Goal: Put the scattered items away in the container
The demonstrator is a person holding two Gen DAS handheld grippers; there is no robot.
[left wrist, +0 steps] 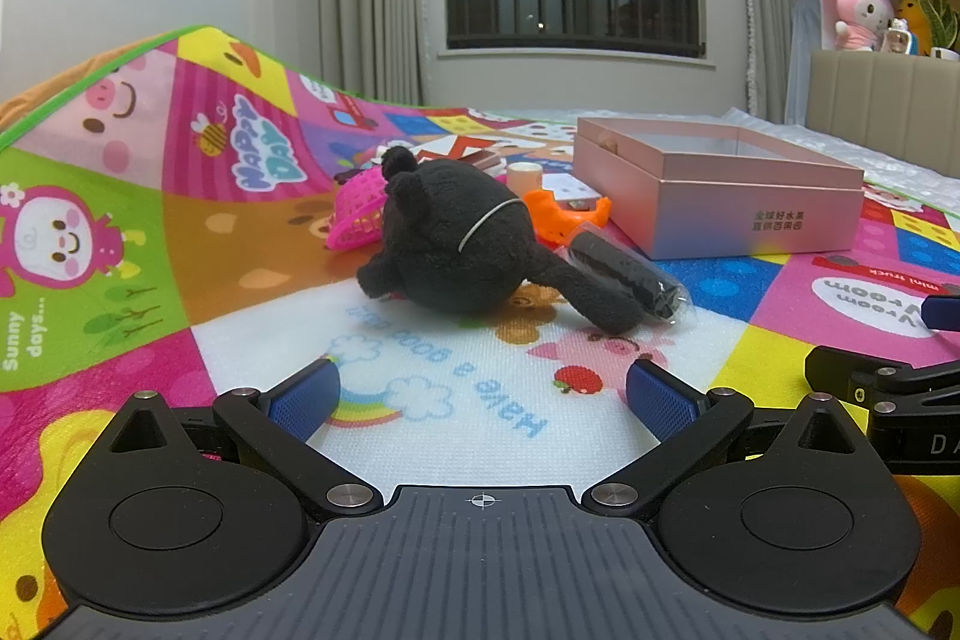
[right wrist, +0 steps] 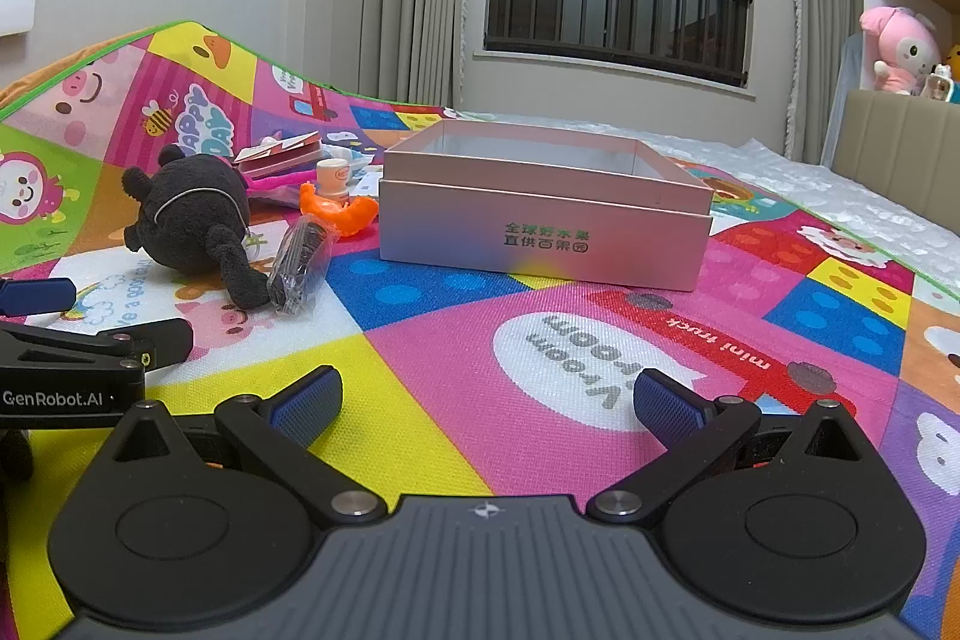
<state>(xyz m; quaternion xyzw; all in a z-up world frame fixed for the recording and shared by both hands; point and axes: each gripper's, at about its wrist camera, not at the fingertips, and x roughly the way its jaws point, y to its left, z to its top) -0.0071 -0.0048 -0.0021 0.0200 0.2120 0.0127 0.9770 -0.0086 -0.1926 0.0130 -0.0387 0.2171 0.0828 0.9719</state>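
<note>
A black plush toy (left wrist: 462, 238) (right wrist: 192, 220) lies on the colourful play mat, just ahead of my open left gripper (left wrist: 483, 397), which holds nothing. Against the plush leans a clear packet of black pieces (left wrist: 630, 274) (right wrist: 300, 259). Behind them sit an orange toy (left wrist: 564, 214) (right wrist: 336, 214), a pink mesh basket (left wrist: 360, 214), a small cream bottle (right wrist: 333, 178) and a red-and-white card (right wrist: 276, 154). The open pink box (left wrist: 750, 214) (right wrist: 540, 244) stands to the right. My right gripper (right wrist: 486, 400) is open over bare mat in front of the box.
The mat (right wrist: 540, 370) rises in a fold at the back left. A window and curtains stand behind. A beige headboard (right wrist: 900, 142) with a pink plush (right wrist: 900, 52) is at the far right. Each gripper shows at the edge of the other's view.
</note>
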